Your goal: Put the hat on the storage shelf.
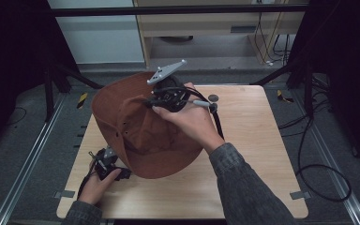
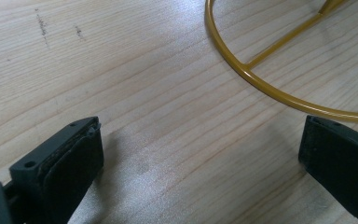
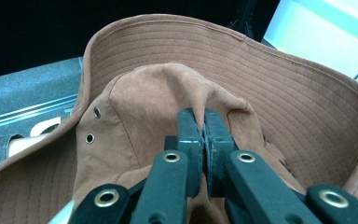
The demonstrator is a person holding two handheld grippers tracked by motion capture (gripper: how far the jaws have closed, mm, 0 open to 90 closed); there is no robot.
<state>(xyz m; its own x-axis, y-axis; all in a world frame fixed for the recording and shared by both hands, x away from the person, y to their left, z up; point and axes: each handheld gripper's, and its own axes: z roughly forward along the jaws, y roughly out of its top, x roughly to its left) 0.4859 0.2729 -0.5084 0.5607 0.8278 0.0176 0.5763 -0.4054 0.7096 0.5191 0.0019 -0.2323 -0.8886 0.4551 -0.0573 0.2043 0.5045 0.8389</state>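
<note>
Brown suede makes up the hat, a wide-brimmed one lifted above the middle of the wooden table and tilted, its brim reaching past the table's far left edge. The right gripper has its jaws clamped together on a fold of the hat's crown, near two metal eyelets. Just below the hat's near brim, the left gripper rests low on the table with its jaws wide apart and nothing between them. Beside those jaws lies a yellow wire ring.
</note>
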